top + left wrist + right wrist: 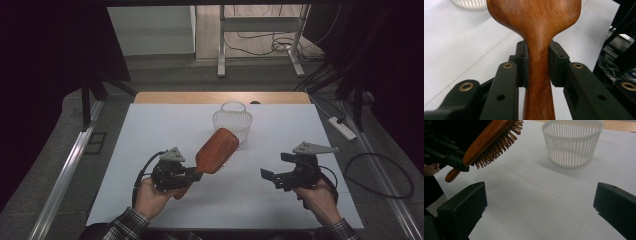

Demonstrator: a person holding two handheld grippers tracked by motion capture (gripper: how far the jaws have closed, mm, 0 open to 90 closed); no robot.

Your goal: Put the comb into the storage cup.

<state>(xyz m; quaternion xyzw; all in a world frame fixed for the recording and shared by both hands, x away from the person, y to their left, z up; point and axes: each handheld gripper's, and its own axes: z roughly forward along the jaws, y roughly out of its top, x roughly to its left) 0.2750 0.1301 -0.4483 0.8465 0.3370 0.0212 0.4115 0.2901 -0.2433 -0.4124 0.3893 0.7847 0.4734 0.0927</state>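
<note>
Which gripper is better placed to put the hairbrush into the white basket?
Left. The left gripper is already clamped on the hairbrush handle, its head raised toward the white basket. The right gripper is open, holding nothing.

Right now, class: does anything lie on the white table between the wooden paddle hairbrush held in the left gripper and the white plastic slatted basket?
Nothing visible does. The left gripper clamps the wooden paddle hairbrush by its handle; only bare white table separates it from the white plastic slatted basket.

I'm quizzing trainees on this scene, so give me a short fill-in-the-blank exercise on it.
1. The left gripper is shut on the hairbrush at its ____.
2. The right gripper has its jaws ____.
3. The white basket stands ____ on the table.

Missing words: handle; open; upright
</note>
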